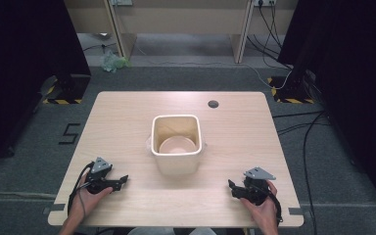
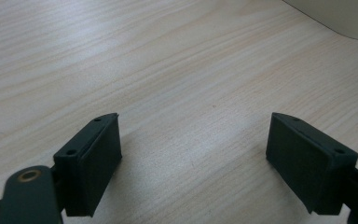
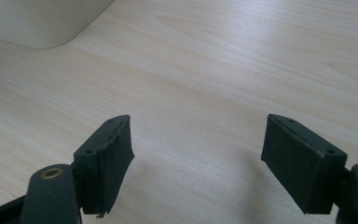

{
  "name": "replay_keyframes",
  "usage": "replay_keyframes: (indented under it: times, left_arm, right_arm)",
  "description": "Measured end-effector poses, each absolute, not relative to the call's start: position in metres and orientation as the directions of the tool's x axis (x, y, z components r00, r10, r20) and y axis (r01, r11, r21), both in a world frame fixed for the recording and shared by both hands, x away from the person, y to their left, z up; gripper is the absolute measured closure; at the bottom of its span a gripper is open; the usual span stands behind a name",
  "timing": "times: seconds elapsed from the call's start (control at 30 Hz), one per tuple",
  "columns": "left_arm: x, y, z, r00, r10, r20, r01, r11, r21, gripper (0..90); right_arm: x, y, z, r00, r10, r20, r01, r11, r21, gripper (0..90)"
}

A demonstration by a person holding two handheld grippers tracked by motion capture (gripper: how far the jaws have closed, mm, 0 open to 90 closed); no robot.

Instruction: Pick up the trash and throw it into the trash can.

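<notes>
High view: a light wooden table (image 1: 127,122) fills the middle of the frame, with a cream, square-mouthed container (image 1: 176,144) standing upright at its centre; a round pale dish or base shows inside it, and which cannot be told. A small dark round fitting (image 1: 213,104) sits in the tabletop toward the upper right of the container, well apart from it.

The left gripper (image 1: 120,181), held in the person's left hand (image 1: 85,196), rests low at the lower left of the frame, its jaws pointing toward the centre. The right gripper (image 1: 232,186), in the right hand (image 1: 264,208), lies at the lower right, mirrored. The container stands between the two, above them in the frame and apart from both.

Left gripper view: the left gripper (image 2: 193,154) has its two black jaws spread wide with bare tabletop between them, gripping nothing; a corner of the container (image 2: 340,18) shows at the upper right.

Right gripper view: the right gripper (image 3: 196,154) is likewise spread wide and empty; the container's wall (image 3: 42,21) occupies the upper left.
</notes>
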State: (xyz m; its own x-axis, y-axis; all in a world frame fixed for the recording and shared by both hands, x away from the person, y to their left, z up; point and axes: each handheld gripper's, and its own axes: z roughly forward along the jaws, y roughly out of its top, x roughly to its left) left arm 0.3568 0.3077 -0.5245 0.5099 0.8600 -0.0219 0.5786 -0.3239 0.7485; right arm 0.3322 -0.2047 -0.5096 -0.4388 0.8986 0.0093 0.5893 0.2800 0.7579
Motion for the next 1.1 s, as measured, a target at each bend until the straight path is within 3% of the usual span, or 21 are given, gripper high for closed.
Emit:
replay_keyframes:
  times: [1.1]
  left_arm:
    - [0.357, 0.308, -0.524, 0.509, 0.861, -0.021, 0.579, -0.324, 0.748, 17.2]
  right_arm:
    - [0.311, -0.210, -0.516, -0.427, 0.904, -0.012, 0.603, 0.295, 0.741, 23.3]
